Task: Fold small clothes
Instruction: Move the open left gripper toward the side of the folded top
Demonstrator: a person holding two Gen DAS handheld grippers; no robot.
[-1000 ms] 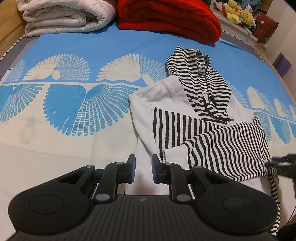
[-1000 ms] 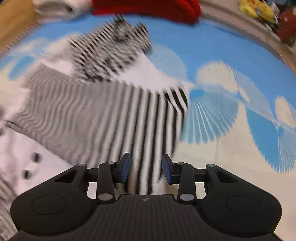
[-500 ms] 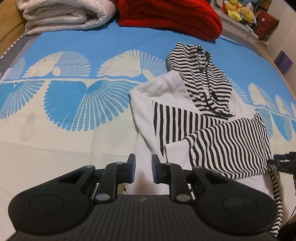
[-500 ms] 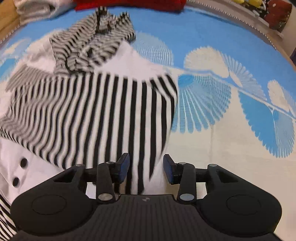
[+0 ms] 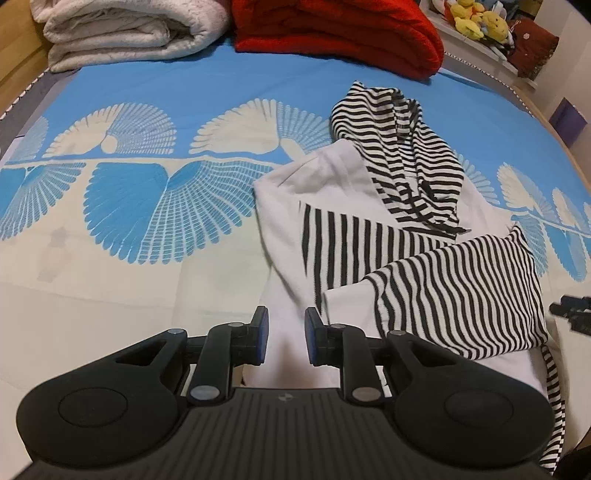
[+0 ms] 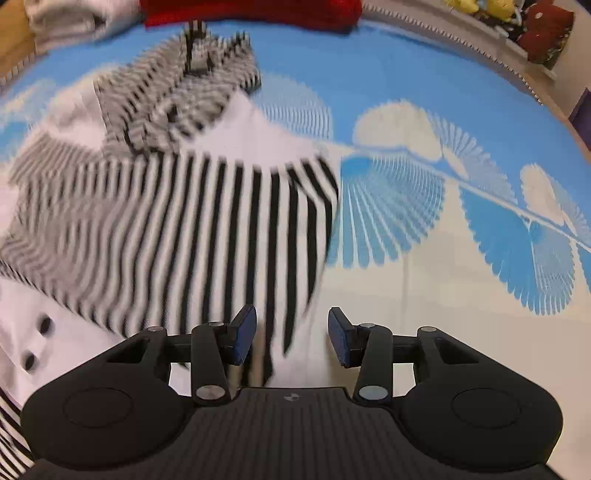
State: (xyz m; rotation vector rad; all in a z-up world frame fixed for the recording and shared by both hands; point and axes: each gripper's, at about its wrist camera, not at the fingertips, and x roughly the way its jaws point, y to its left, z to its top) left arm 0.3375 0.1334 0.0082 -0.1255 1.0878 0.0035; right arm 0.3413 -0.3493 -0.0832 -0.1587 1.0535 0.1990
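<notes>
A white hoodie (image 5: 288, 206) with a black-and-white striped hood (image 5: 406, 147) lies on the blue and cream bedsheet (image 5: 147, 258). One striped sleeve (image 5: 461, 288) is folded across its body. My left gripper (image 5: 284, 332) hovers over the hoodie's white lower left edge; its jaws are opening, with white cloth showing beneath the gap and no pad pressing on it. My right gripper (image 6: 291, 332) stands open above the end of the striped sleeve (image 6: 221, 240), which lies below the gap, ungripped. The right gripper's tips (image 5: 570, 314) show at the left wrist view's right edge.
A folded white blanket (image 5: 129, 29) and a red blanket (image 5: 332, 33) lie at the far end of the bed. Plush toys (image 5: 476, 22) sit on a shelf beyond the right corner. The bed's right edge (image 5: 546, 122) curves close by. Two dark buttons (image 6: 37, 339) mark the hoodie's front.
The right gripper's jaws have spread wider over the striped sleeve, and its view has shifted slightly. The left jaws have parted a little more. The hoodie lies as before.
</notes>
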